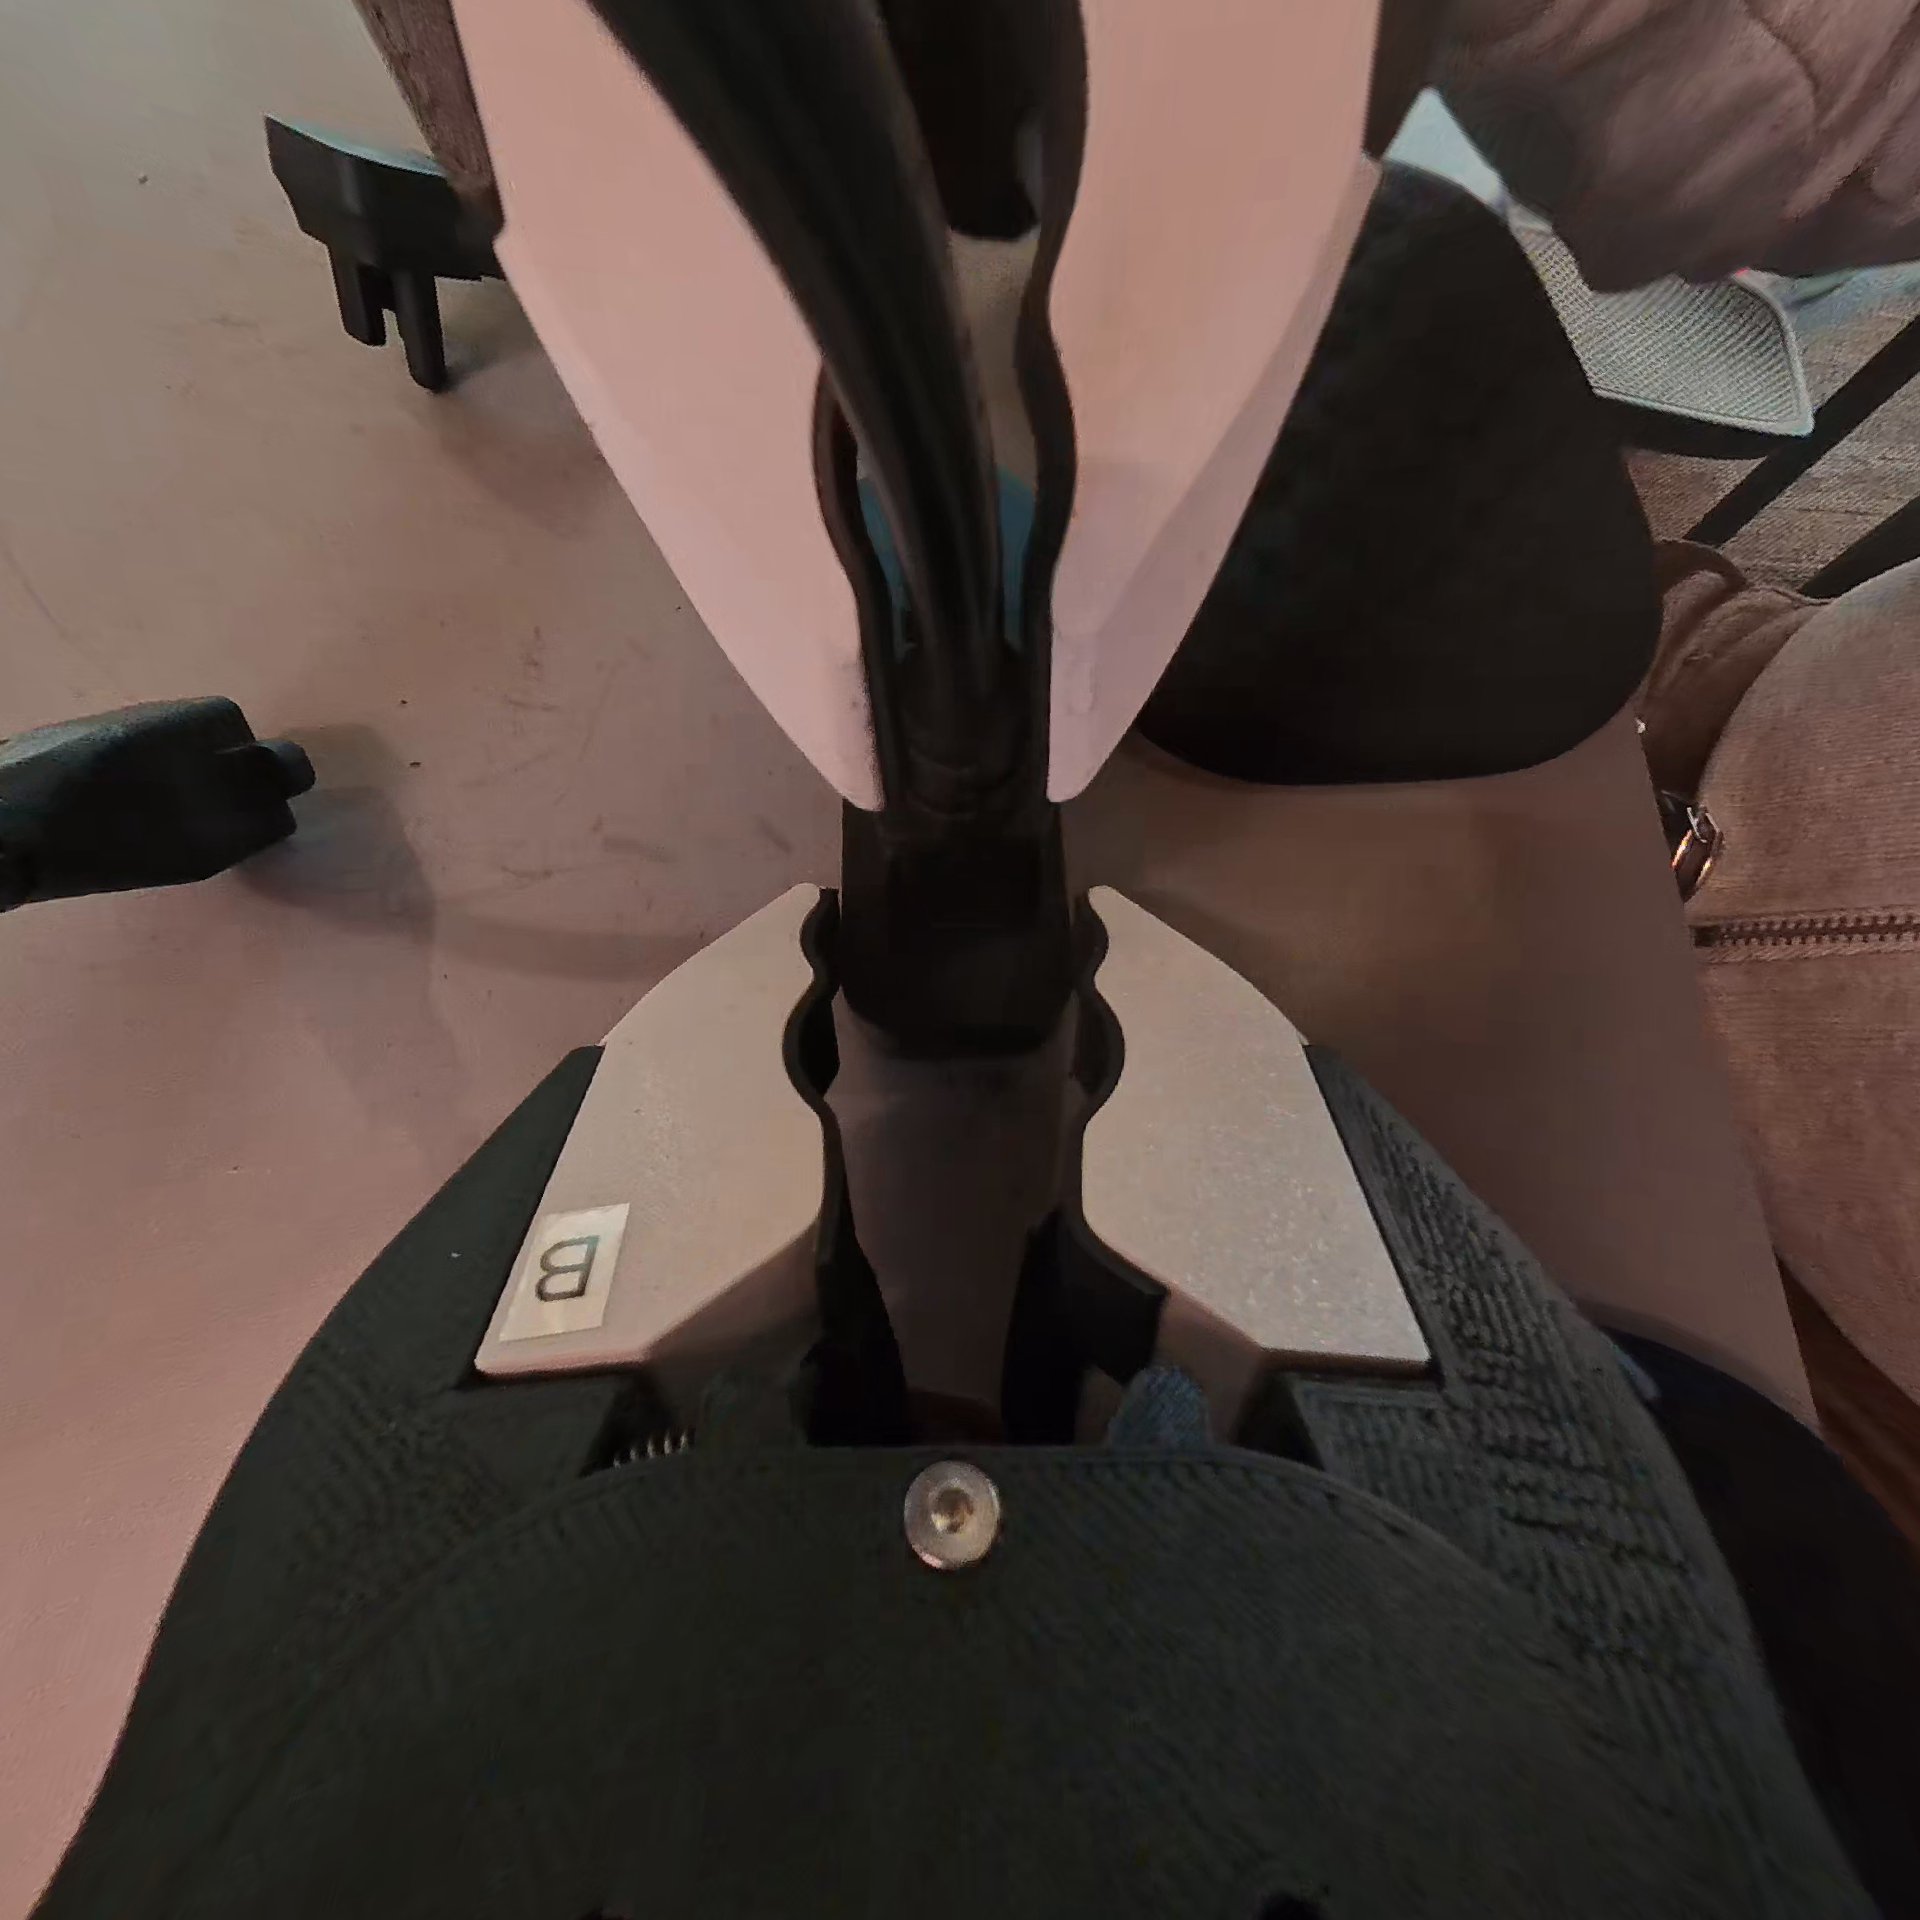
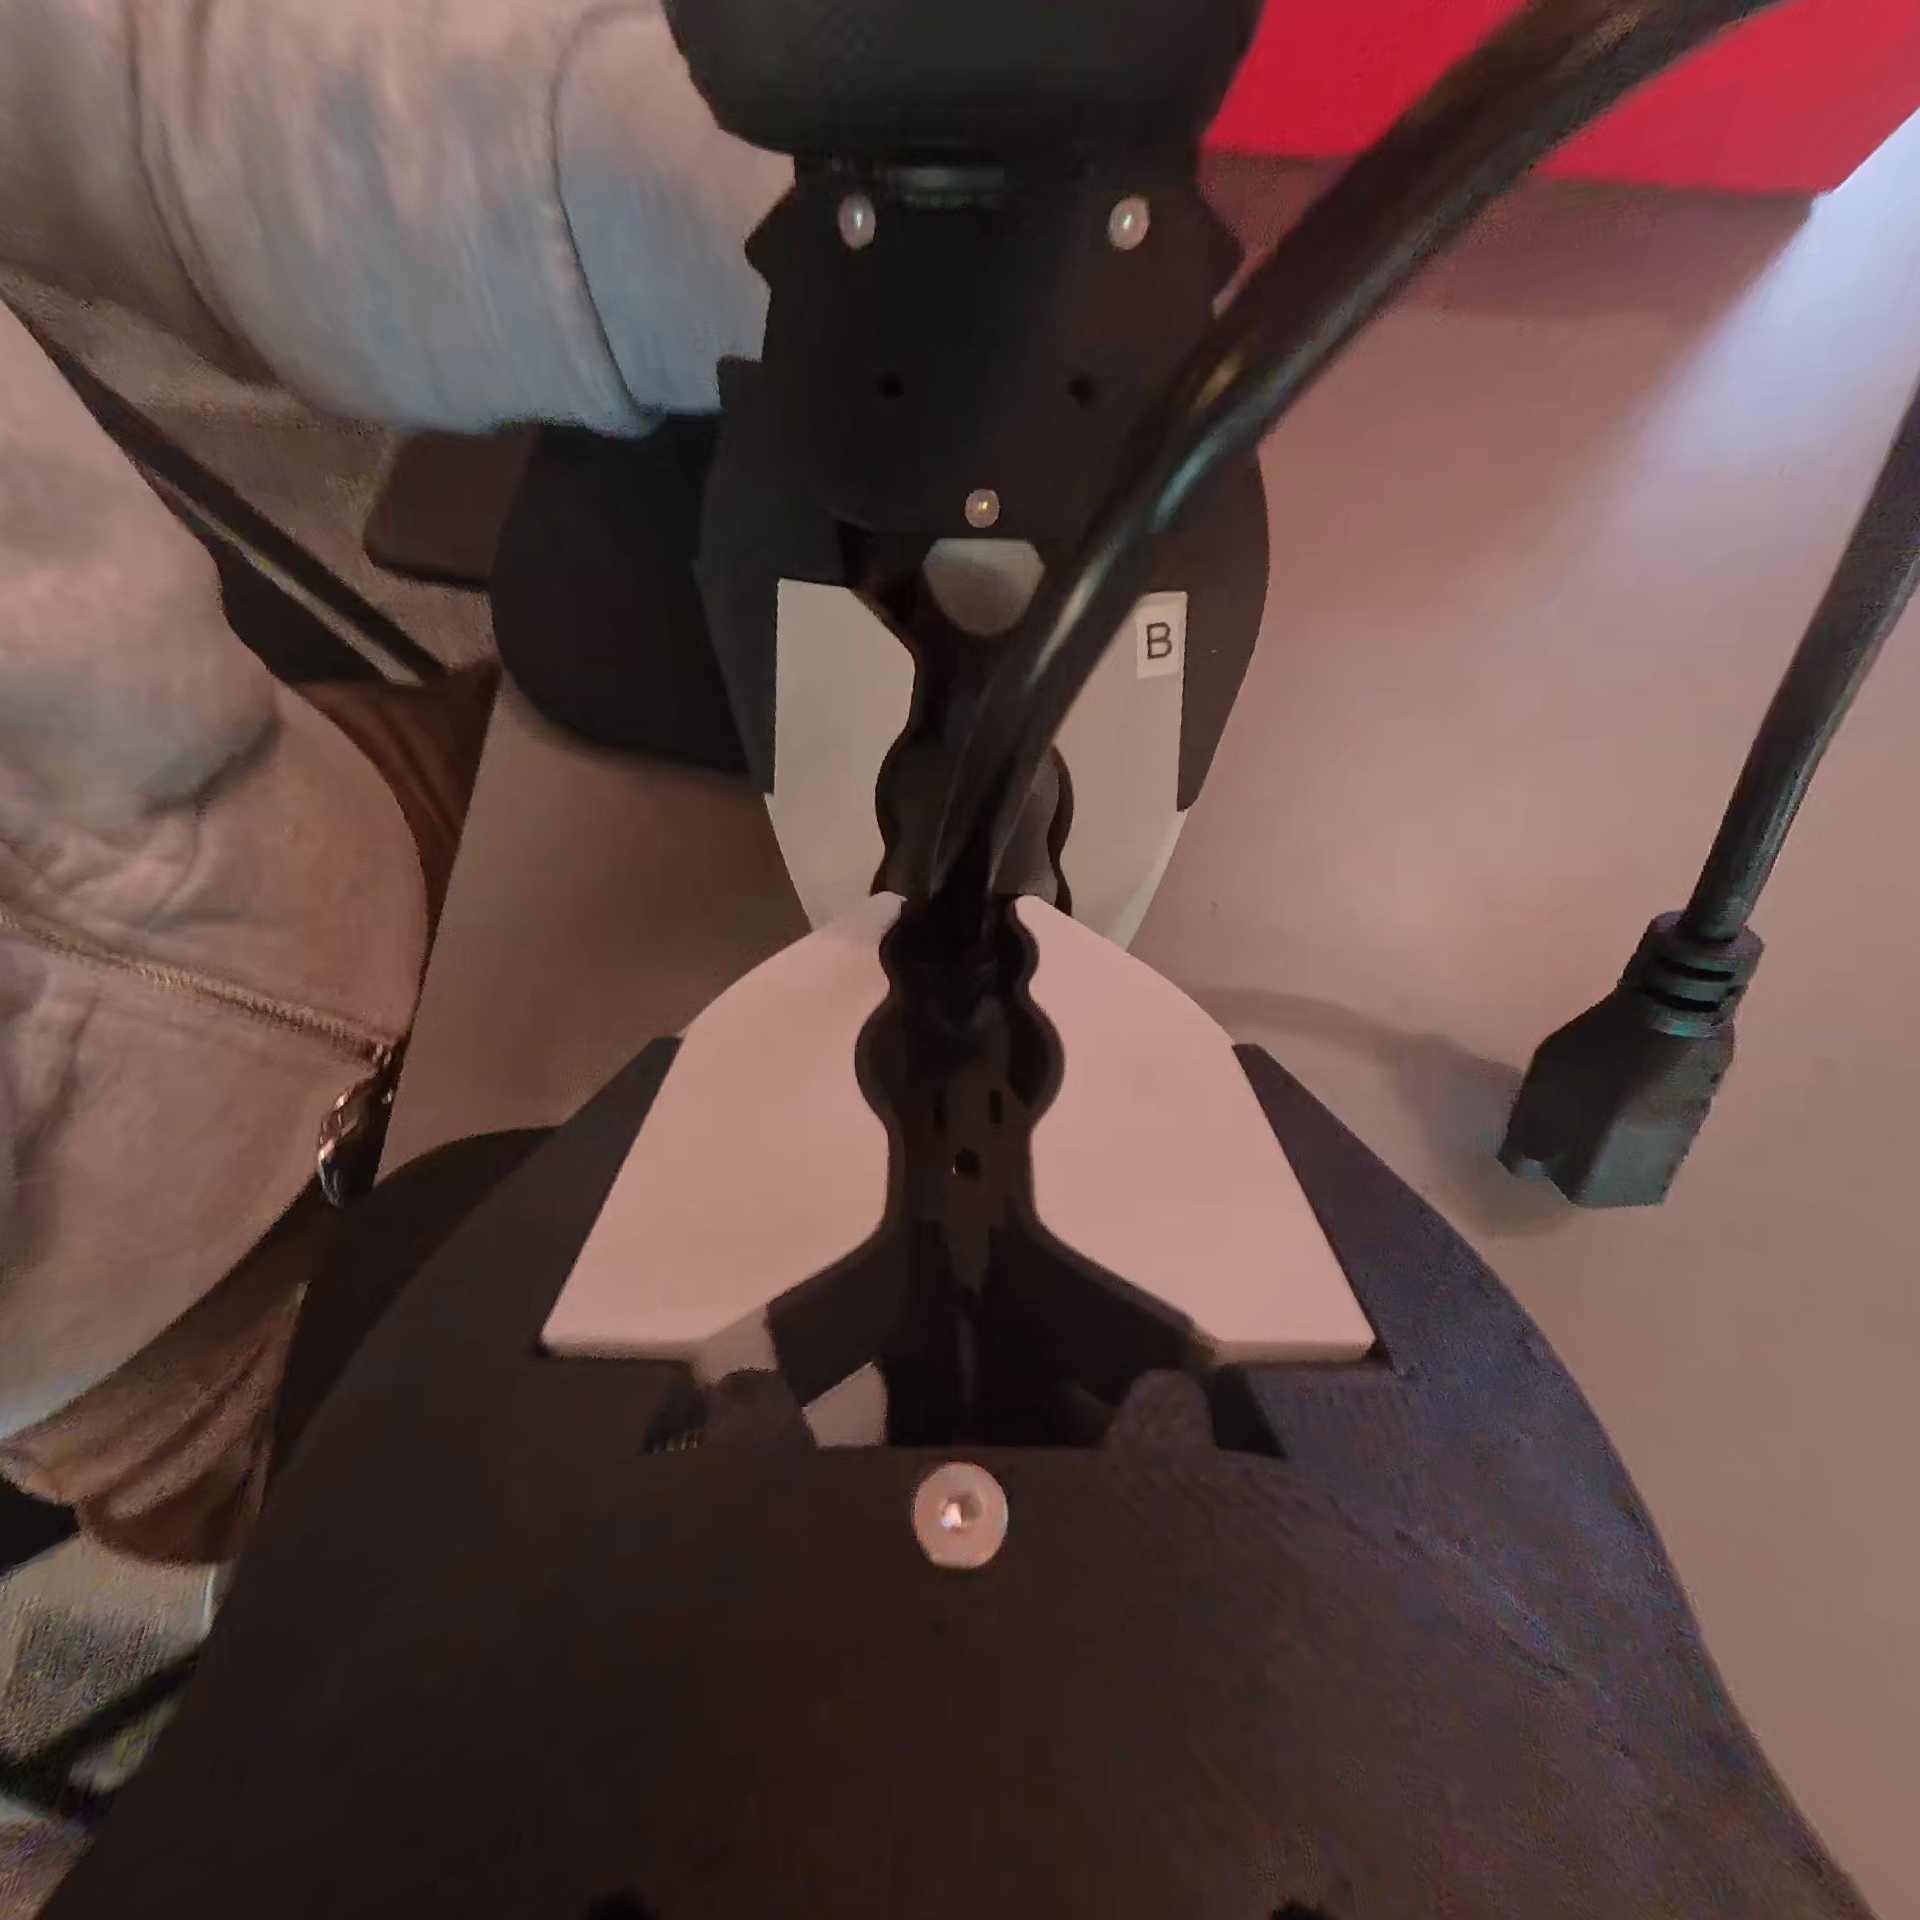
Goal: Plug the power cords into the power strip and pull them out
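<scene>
Two handheld grippers meet tip to tip over a pinkish-brown table point(image 1: 312, 582). The left gripper point(image 1: 951, 935) has its jaws narrowed onto a black plug point(image 1: 951, 966). The right gripper point(image 2: 956, 935) has its jaws pinched onto a black cord point(image 2: 1195, 416) that arcs up and away to the right. Whether both hold the same cable is hard to tell at this close range. No power strip is clearly in view. Two loose plugs lie on the table (one prongs-down point(image 1: 374, 218), one at the left edge point(image 1: 135, 790)), and another cord end point(image 2: 1621, 1081) rests to the right. This seems to be the carrying stage; next, the held plug must be lined up with a socket.
</scene>
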`<state>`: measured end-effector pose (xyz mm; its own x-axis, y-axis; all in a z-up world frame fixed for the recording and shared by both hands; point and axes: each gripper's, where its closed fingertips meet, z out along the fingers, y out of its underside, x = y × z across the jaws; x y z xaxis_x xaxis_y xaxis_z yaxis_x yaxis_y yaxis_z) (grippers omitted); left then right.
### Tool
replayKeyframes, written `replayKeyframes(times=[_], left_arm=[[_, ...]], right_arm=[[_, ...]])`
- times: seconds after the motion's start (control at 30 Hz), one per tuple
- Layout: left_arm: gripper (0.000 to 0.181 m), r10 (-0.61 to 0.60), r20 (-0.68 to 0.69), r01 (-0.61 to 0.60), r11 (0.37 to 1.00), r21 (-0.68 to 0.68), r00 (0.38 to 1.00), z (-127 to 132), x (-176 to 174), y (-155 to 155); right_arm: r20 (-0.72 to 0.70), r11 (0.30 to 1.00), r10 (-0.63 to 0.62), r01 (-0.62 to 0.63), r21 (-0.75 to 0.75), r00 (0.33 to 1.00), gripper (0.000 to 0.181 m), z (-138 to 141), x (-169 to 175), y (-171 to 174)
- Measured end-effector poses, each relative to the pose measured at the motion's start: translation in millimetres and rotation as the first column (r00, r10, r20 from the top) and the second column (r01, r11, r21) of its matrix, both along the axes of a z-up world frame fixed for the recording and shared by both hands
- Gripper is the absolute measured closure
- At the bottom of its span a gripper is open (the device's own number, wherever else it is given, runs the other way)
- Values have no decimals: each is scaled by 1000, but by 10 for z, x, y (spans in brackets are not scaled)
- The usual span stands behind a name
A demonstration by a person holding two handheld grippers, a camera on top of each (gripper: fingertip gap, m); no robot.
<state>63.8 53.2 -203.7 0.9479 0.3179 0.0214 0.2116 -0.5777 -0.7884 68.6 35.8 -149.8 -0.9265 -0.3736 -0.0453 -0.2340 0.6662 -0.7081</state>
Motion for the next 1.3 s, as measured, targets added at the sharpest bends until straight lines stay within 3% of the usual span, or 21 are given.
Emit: replayKeyframes(times=[0.13,0.33,0.47,0.57,0.73,0.87,1.3], left_arm=[[138,0,9,0,1000,1,1000,-3,2,0],[138,-7,37,7,1000,9,999,-10,15,-7],[138,-15,41,15,1000,9,999,-13,25,4],[138,-17,54,16,1000,13,998,-12,26,-5],[138,-17,61,16,1000,15,998,-15,31,-6],[138,-19,71,17,1000,19,997,-13,31,-20],[138,-27,73,26,999,19,997,-13,47,-15]], right_arm=[[-53,981,-63,71,179,997,165,-31,-6,8],[-138,956,-80,115,269,987,164,-63,9,0],[-121,937,-65,102,335,991,164,-75,2,45],[-207,925,-36,111,365,978,164,-85,16,1],[-144,924,-30,82,373,989,164,-87,-6,35],[-203,928,-24,98,360,979,164,-93,18,-13],[-123,954,-34,69,293,992,164,-95,19,-32]])
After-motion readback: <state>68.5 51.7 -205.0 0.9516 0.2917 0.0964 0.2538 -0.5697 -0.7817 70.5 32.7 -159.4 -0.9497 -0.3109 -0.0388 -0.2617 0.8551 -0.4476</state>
